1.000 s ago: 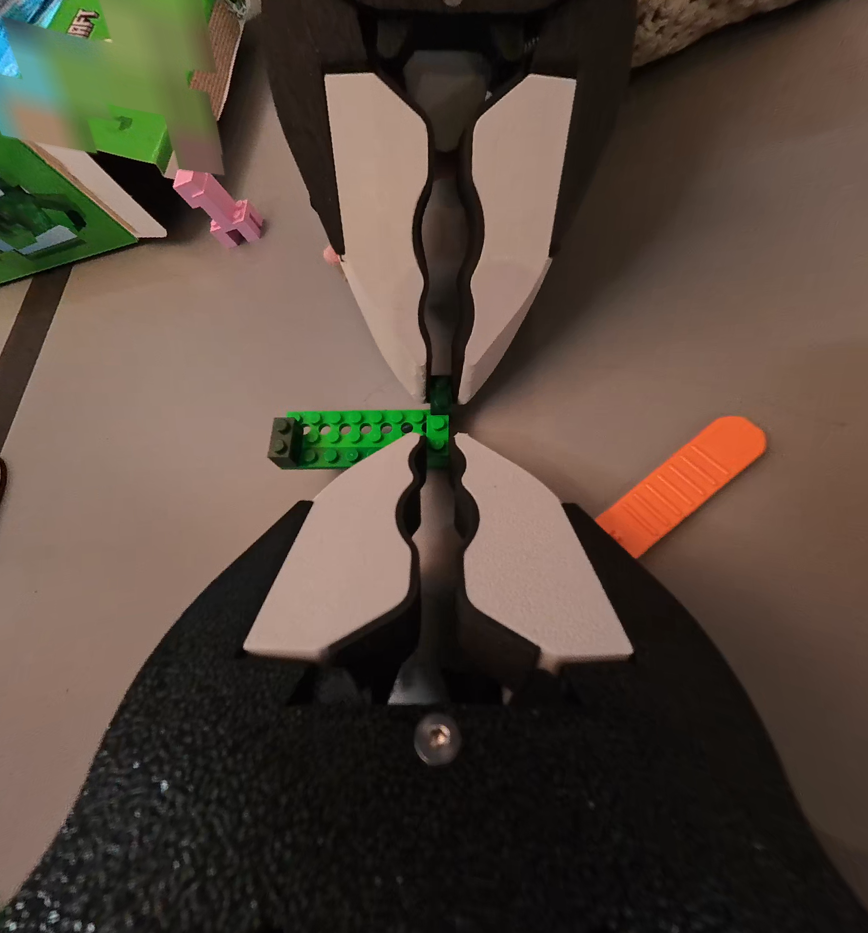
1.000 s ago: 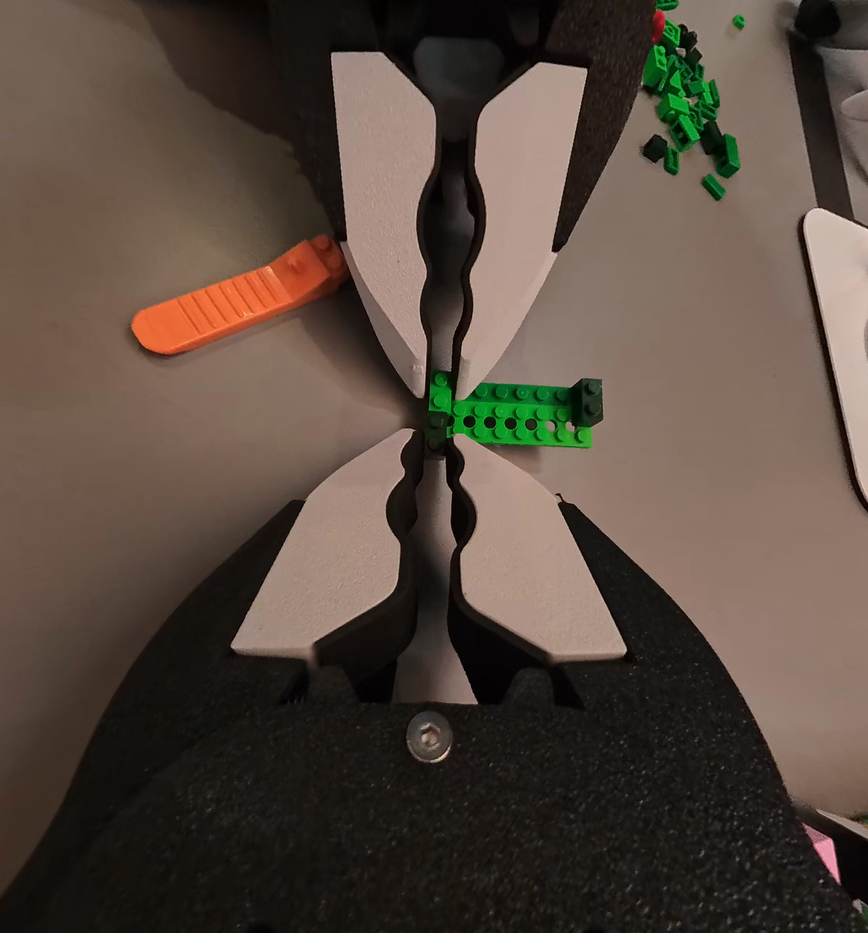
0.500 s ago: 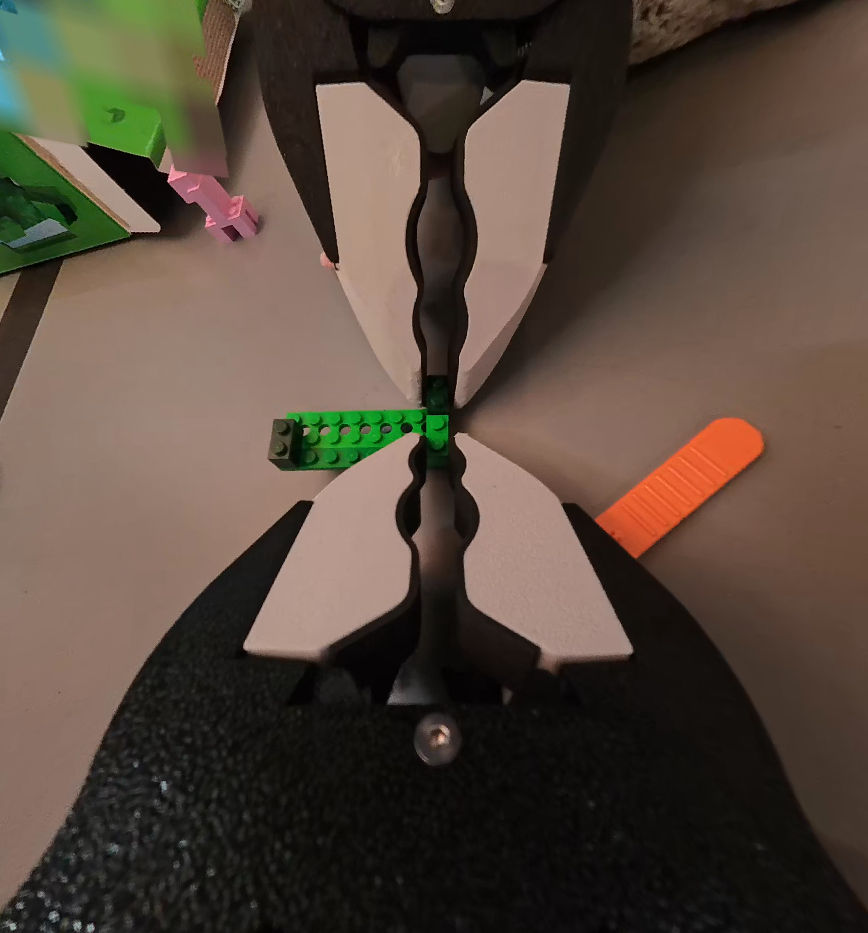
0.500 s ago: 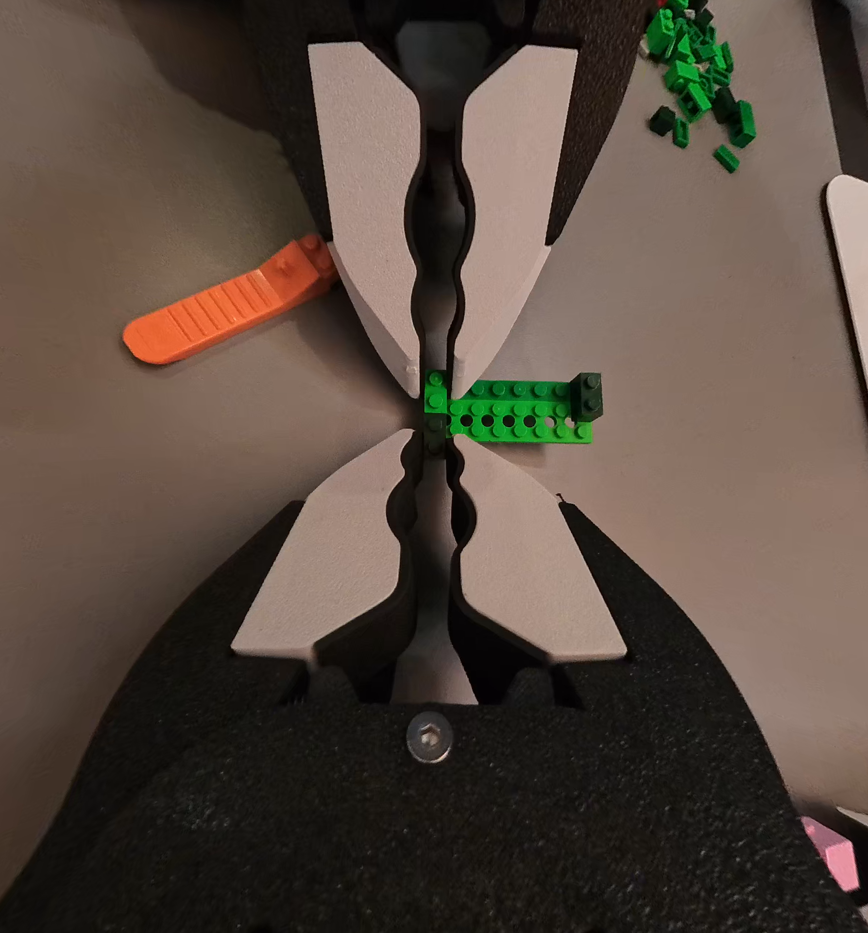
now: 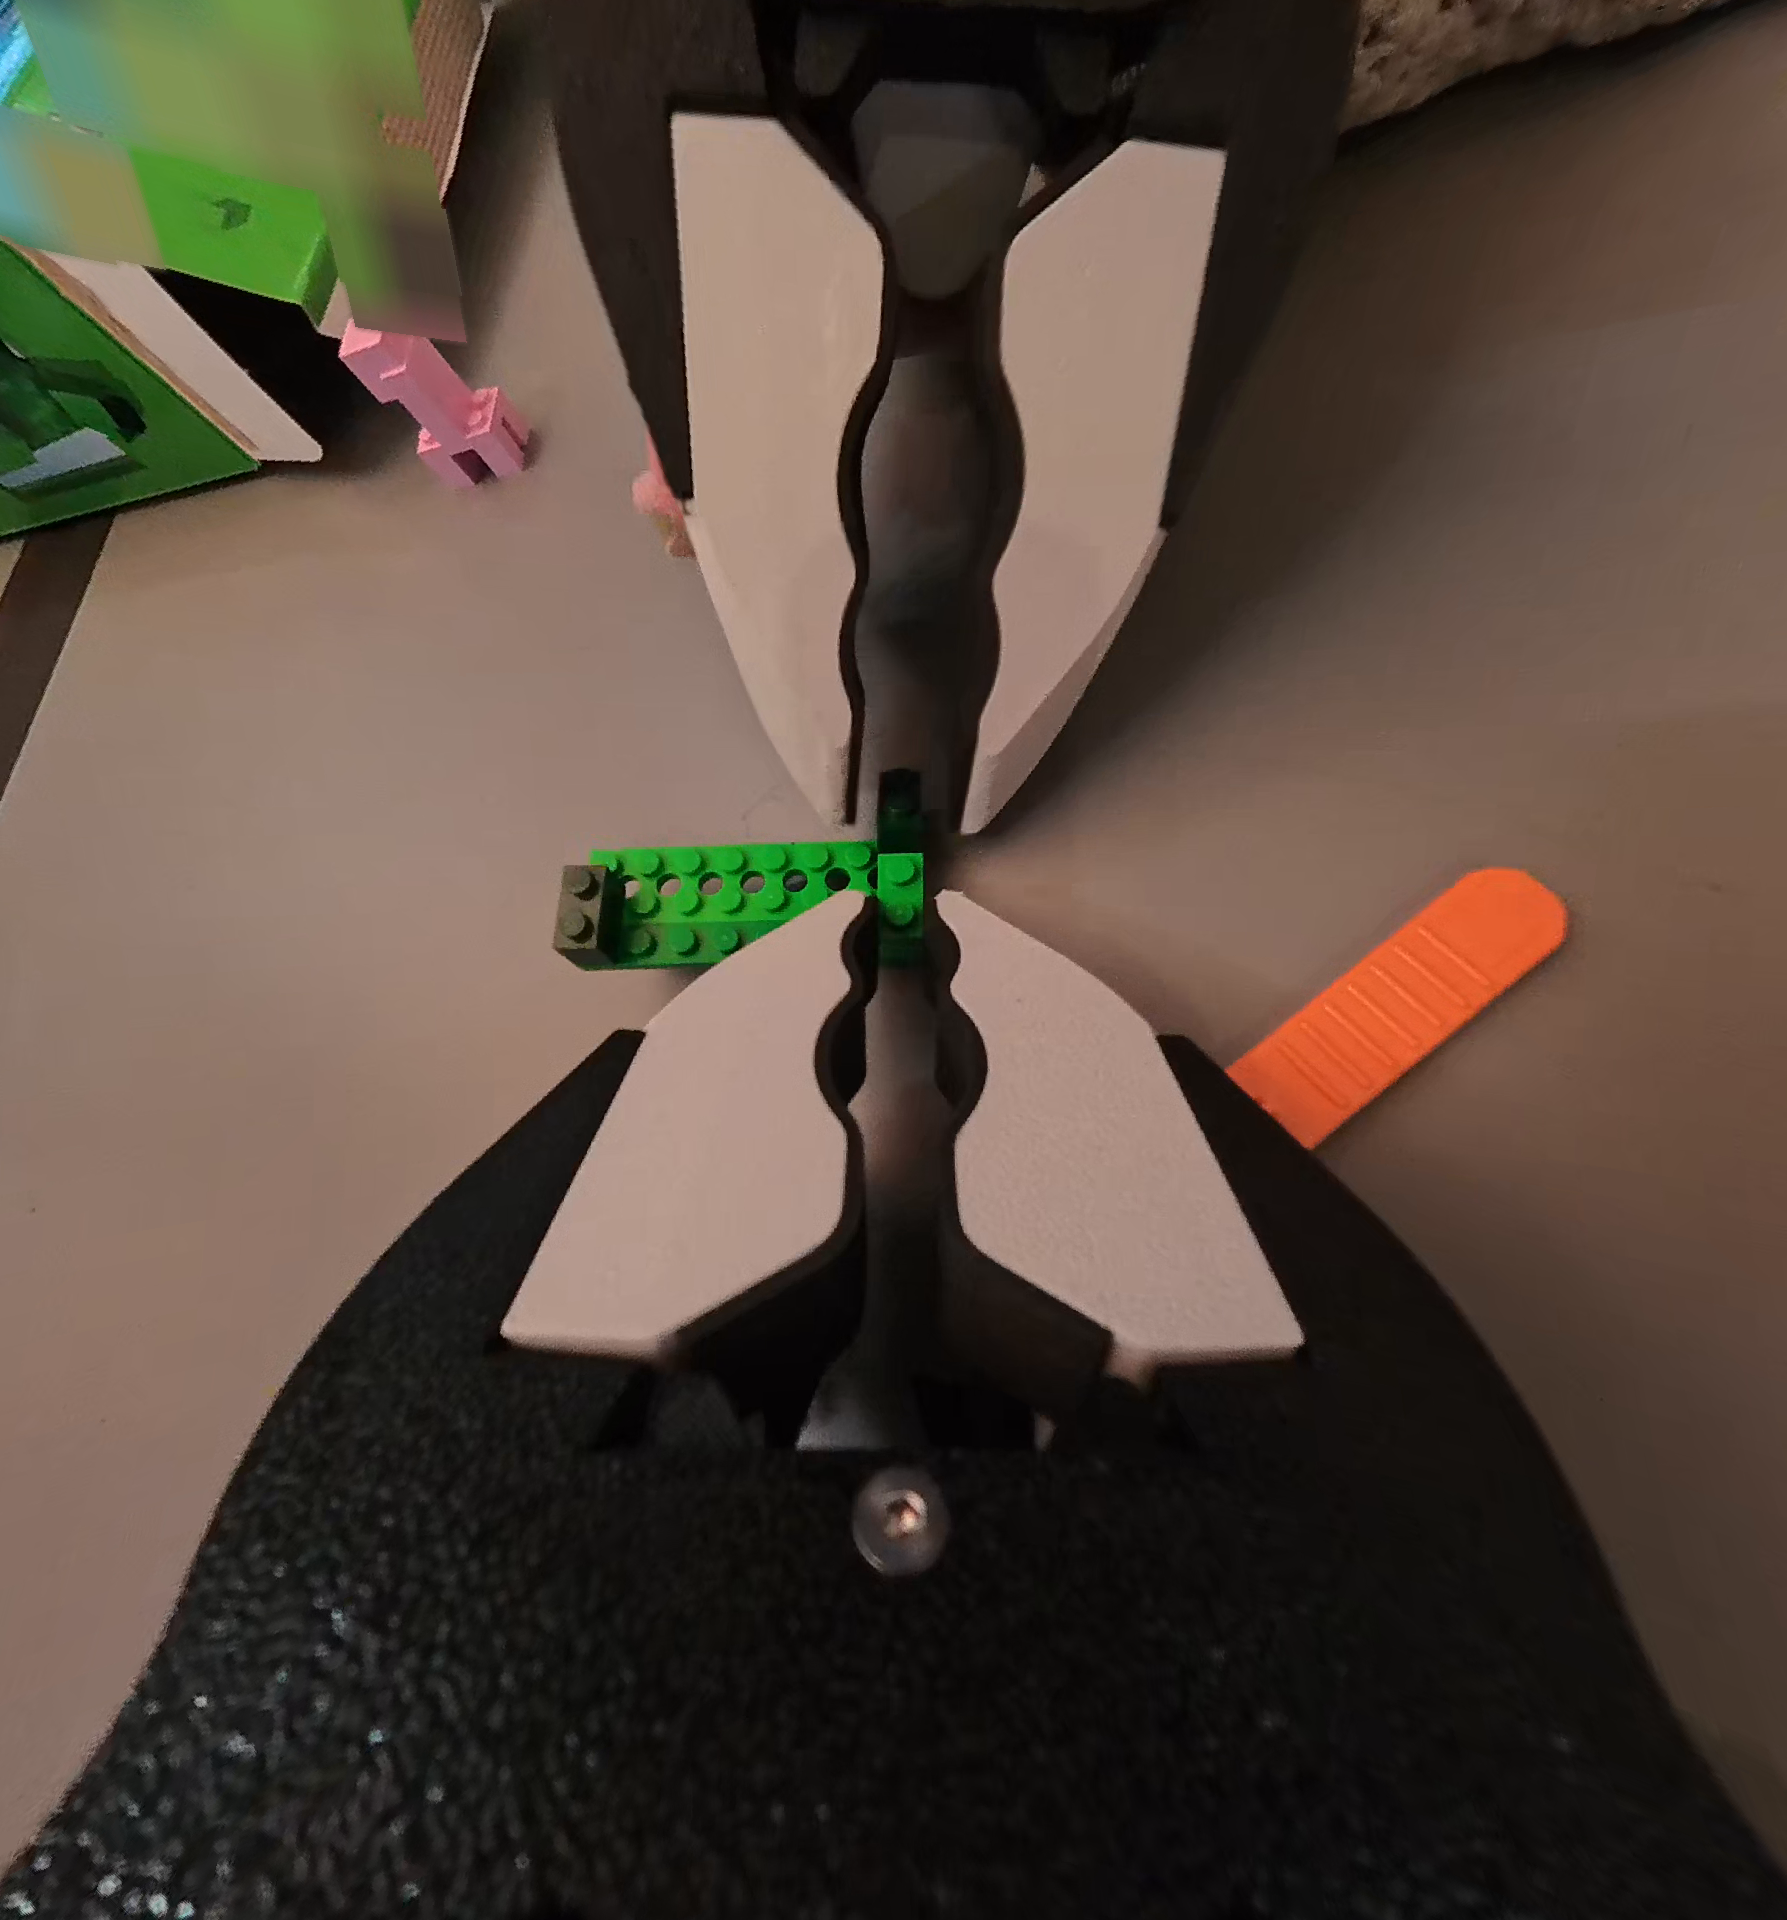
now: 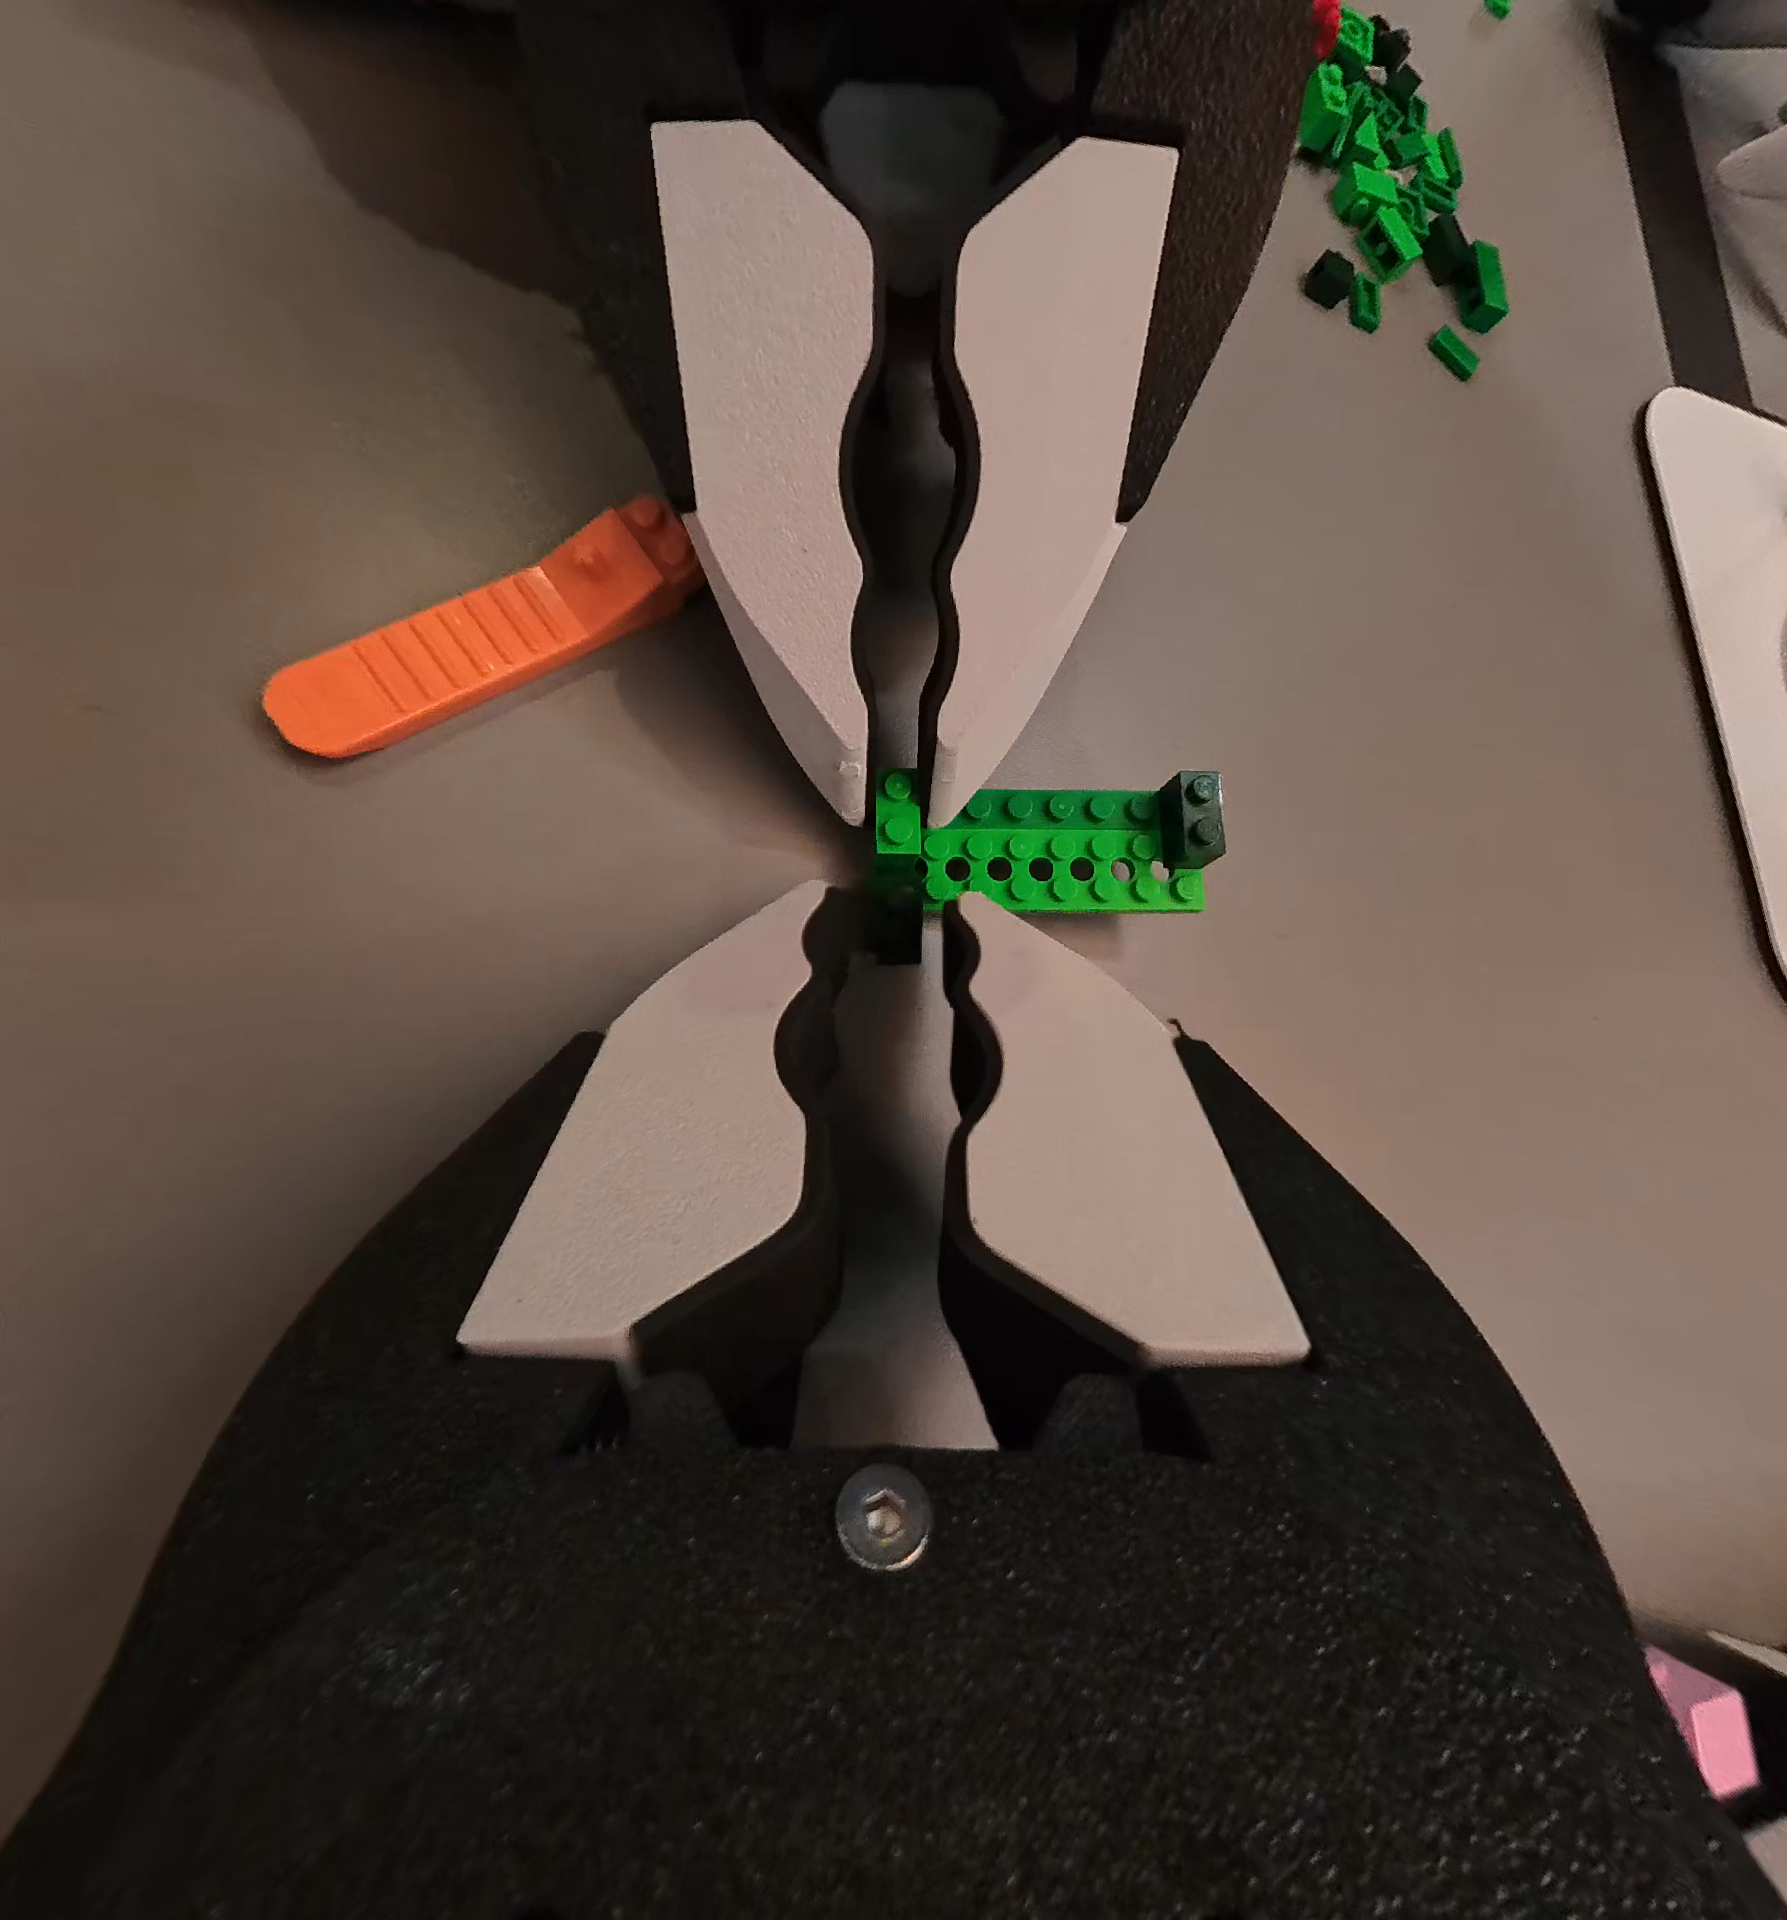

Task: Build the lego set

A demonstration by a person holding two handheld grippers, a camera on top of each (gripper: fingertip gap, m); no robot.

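Observation:
A bright green studded plate (image 5: 733, 894) with a row of holes is held just above the grey table. A dark grey-green brick (image 5: 582, 912) sits on its free end. My left gripper (image 5: 899, 920) is shut on the plate's other end, where a small bright green brick (image 5: 901, 883) sits. My right gripper (image 6: 894, 920) faces it tip to tip and is shut on a small dark green brick (image 6: 894, 914) at that same end. The plate (image 6: 1055, 862) runs off to the right in the right wrist view. The opposite gripper hides part of the joint in each view.
An orange brick separator (image 5: 1398, 997) lies on the table beside the grippers; it also shows in the right wrist view (image 6: 473, 655). A pile of loose green bricks (image 6: 1398, 197) and a white tray (image 6: 1751, 675) lie beyond. A green set box (image 5: 58, 395) and a pink figure (image 5: 442, 405) stand nearby. The grippers are tip to tip, or close to it.
Both grippers stay shut, tip to tip, at the plate's end. The views shift only slightly, and the dark green brick shows a little more between the right gripper's tips.

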